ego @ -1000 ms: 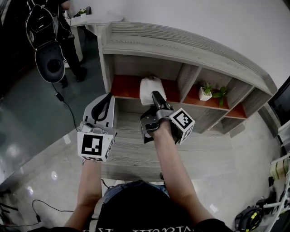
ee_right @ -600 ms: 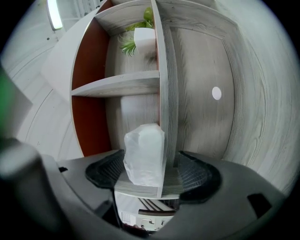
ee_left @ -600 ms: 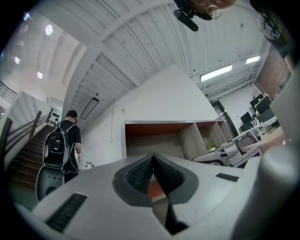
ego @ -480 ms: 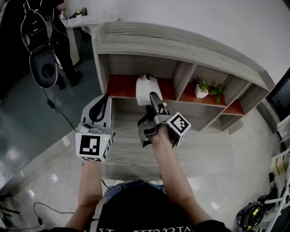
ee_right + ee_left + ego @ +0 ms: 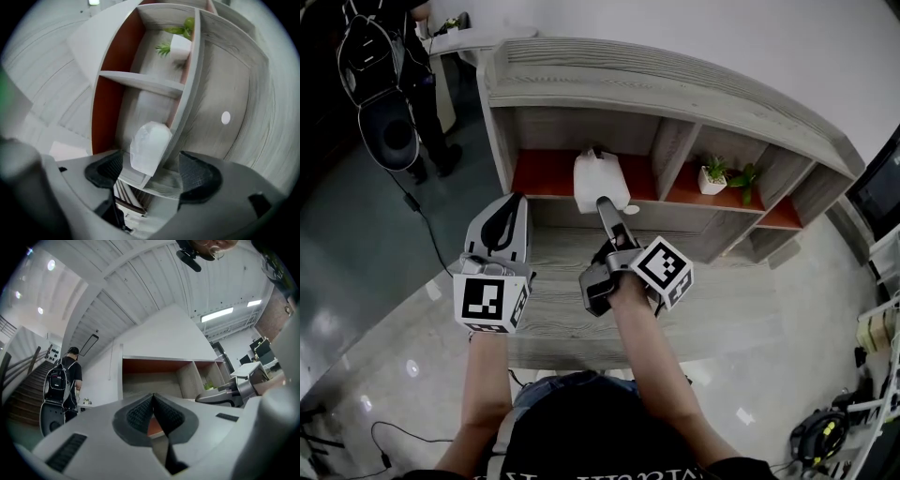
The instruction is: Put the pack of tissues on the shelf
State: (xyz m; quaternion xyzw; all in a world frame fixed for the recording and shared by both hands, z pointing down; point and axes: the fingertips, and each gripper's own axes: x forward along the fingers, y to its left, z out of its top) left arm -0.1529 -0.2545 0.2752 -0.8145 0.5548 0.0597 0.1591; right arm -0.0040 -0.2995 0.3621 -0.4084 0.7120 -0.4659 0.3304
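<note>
White soft plastic-wrapped pack of tissues [image 5: 600,178] lies at the front edge of the wide orange-lined bay of the grey wood-grain shelf unit [image 5: 675,103] in the head view; right gripper [image 5: 605,208] points at it, just short; left gripper [image 5: 508,217] is parked low and well apart; small white potted plant [image 5: 711,178] sits in the next bay; left gripper view: ribbed black pads are pressed together, nothing between; right gripper view: jaws are spread wide with the pack [image 5: 149,145] ahead of the gap, touching neither pad; rounded, crinkly film, looks squashy and light; judgement: placement looks done, release step; next move calls for a straight pull-back without snagging the wrap, since the pack sits close to the lip.
</note>
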